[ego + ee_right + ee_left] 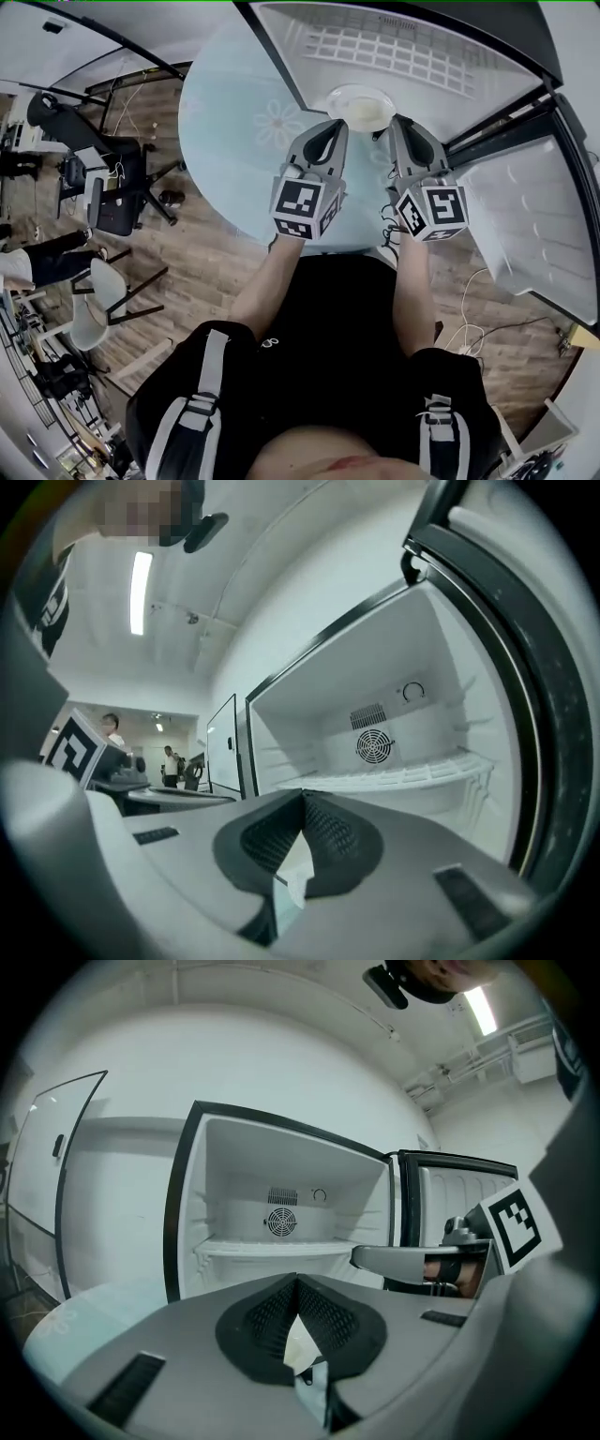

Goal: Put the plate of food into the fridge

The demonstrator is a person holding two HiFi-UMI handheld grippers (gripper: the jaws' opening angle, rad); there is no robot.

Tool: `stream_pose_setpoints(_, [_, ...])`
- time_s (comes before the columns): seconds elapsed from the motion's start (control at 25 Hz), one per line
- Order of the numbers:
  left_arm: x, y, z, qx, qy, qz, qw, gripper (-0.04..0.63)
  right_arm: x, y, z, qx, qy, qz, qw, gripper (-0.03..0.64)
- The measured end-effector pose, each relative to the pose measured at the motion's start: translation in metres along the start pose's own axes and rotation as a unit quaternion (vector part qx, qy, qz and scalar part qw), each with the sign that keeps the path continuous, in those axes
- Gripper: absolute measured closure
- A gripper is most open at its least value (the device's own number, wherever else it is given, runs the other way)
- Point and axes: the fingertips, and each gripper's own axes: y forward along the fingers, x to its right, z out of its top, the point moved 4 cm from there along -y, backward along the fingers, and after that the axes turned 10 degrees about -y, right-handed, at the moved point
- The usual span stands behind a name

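Grip matters here: we have the left gripper [333, 128] and the right gripper [397, 124] each pinched shut on opposite rims of the round white plate of food [361, 108], in front of the open white fridge [281, 1166]. We judge it stiff, slick, breakable; hold it level.

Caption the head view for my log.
Left gripper and right gripper pinch the plate at its rim, facing the open fridge.
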Motion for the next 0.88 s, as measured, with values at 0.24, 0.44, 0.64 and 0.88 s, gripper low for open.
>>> stream_pose_setpoints(0.24, [0.016, -0.001, 0.001, 0.025, 0.01, 0.016, 0.9995, 0.595, -0.005, -0.013, 0.004, -0.018, -0.049, -0.004, 0.999, 0.62])
stream_pose_setpoints(0.44, [0.011, -0.005, -0.013, 0.006, 0.003, 0.026, 0.9996, 0.595, -0.011, -0.014, 0.004, -0.022, -0.061, 0.006, 0.998, 0.62])
stream_pose_setpoints(0.64, [0.008, -0.012, -0.011, 0.005, 0.008, 0.03, 0.9995, 0.595, -0.019, -0.011, 0.005, -0.025, -0.068, 0.013, 0.997, 0.62])
stream_pose_setpoints(0.88, [-0.006, -0.015, -0.01, 0.003, -0.025, 0.028, 0.9993, 0.595, -0.029, 0.0, 0.005, -0.029, -0.071, 0.018, 0.997, 0.62])
